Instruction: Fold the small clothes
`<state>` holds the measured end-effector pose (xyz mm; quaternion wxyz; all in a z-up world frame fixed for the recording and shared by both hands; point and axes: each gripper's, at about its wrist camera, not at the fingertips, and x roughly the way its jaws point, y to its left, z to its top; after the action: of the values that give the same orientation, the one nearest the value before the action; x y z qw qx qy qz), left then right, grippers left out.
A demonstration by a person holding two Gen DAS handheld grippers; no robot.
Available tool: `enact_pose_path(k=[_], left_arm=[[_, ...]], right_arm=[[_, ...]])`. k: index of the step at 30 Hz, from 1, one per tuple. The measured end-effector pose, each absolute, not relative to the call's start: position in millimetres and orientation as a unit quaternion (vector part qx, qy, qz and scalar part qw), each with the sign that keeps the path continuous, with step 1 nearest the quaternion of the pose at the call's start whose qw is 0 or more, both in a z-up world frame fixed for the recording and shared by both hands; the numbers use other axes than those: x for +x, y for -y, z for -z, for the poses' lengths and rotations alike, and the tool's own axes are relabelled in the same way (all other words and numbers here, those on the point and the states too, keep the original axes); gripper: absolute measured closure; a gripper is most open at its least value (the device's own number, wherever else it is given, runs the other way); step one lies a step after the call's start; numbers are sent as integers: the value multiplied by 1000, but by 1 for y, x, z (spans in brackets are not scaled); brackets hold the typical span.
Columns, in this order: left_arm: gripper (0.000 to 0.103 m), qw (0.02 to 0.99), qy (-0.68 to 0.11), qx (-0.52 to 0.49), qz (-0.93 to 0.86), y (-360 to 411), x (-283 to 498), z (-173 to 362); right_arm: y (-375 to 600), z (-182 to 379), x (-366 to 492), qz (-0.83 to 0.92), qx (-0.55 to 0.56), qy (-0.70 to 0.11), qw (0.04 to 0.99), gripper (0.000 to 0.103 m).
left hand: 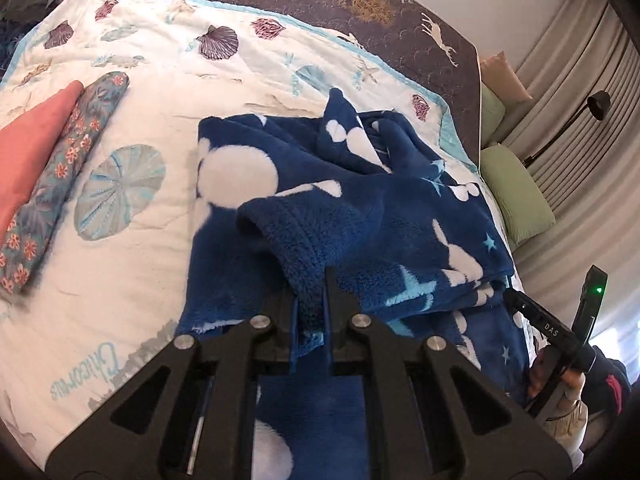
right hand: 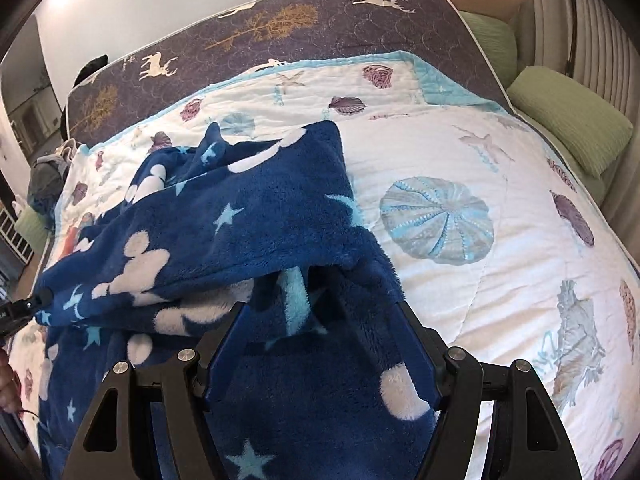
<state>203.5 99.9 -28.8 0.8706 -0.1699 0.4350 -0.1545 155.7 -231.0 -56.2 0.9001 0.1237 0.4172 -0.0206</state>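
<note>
Nearest, the left tongs [left hand: 311, 280] are pressed almost together, pinching a thick folded edge of the blue fleece garment [left hand: 360, 216] at six o'clock in their view. The right tongs [right hand: 320, 280] stand spread wide, their fingers draped over and buried in the same fleece; whether they grip anything I cannot tell. One blue garment, printed with white mouse heads and pale stars, lies bunched on the seashell quilt [right hand: 480, 152]. At nine o'clock of the left view lie two folded pieces: a coral one [left hand: 28, 148] and a floral one [left hand: 68, 168], touching. Farther off, two green pillows [right hand: 572, 120] sit at two o'clock.
</note>
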Motion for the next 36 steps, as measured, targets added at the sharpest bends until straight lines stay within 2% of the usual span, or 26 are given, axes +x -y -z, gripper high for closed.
enact_pose_path(k=[14, 15, 16, 18, 21, 24, 26, 32, 33, 34, 36], left_arm=[[92, 877, -431, -150, 151, -92, 203, 28], [85, 876, -434, -150, 148, -92, 203, 29], [73, 875, -438, -149, 143, -93, 204, 31], [56, 875, -439, -155, 132, -96, 204, 34], [52, 873, -436, -171, 138, -103, 204, 34], [43, 876, -421, -191, 141, -114, 207, 26], [41, 879, -414, -191, 137, -118, 212, 22], [42, 859, -446, -196, 157, -109, 257, 38], [53, 857, -455, -190, 149, -105, 262, 42], [85, 859, -460, -178, 138, -101, 265, 45], [87, 863, -449, -175, 152, -96, 261, 39]], right_arm=[[235, 67, 169, 34, 139, -433, 890, 30], [236, 67, 169, 34, 143, -434, 889, 30], [236, 67, 167, 34, 146, -434, 889, 30], [239, 65, 165, 33, 152, -432, 888, 30], [245, 62, 161, 38, 157, -429, 889, 30], [251, 58, 159, 45, 166, -427, 888, 30], [255, 54, 156, 43, 181, -421, 888, 30], [250, 37, 161, 25, 179, -395, 901, 30], [247, 39, 164, 22, 177, -399, 899, 30], [244, 41, 166, 19, 178, -403, 898, 30], [240, 48, 169, 13, 179, -411, 894, 30]])
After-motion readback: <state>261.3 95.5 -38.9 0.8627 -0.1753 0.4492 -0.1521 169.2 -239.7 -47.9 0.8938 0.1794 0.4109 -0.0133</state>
